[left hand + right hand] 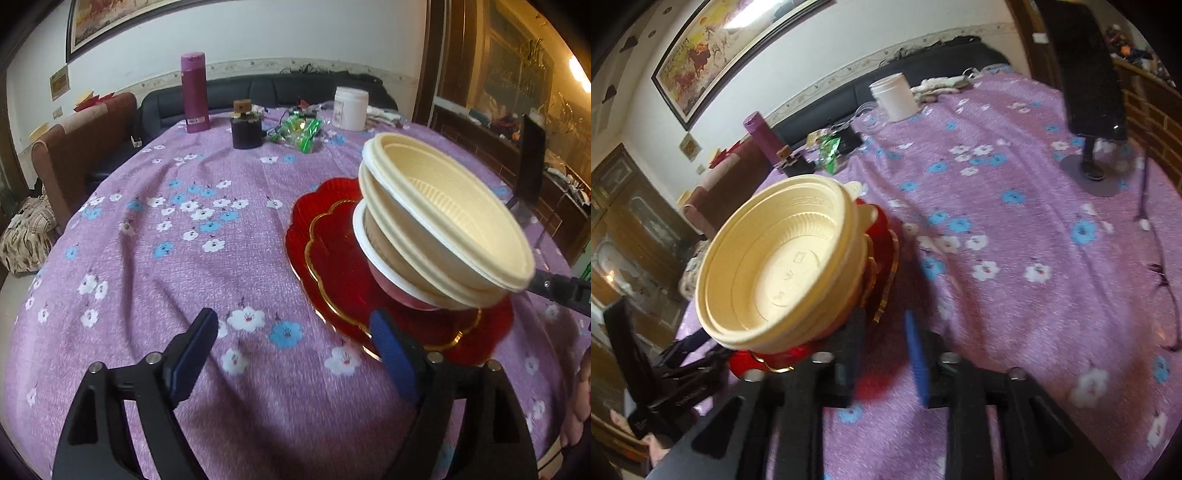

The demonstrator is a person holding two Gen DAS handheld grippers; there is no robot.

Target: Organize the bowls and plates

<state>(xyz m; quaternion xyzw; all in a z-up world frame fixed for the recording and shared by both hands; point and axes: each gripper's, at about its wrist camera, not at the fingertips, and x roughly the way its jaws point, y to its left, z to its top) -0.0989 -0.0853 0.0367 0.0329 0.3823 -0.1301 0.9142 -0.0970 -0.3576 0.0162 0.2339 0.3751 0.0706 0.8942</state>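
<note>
Bowls, cream, nested in a stack, sat tilted on red plates w/ gold scalloped rims, on table w/ purple floral cloth. Left gripper was spread wide, nothing btwn its fingers, just beside plates' near edge. Right gripper was also parted and empty, close to the stack's side. Far end of table: purple flask, dark jar, green packets, white tub.
</note>
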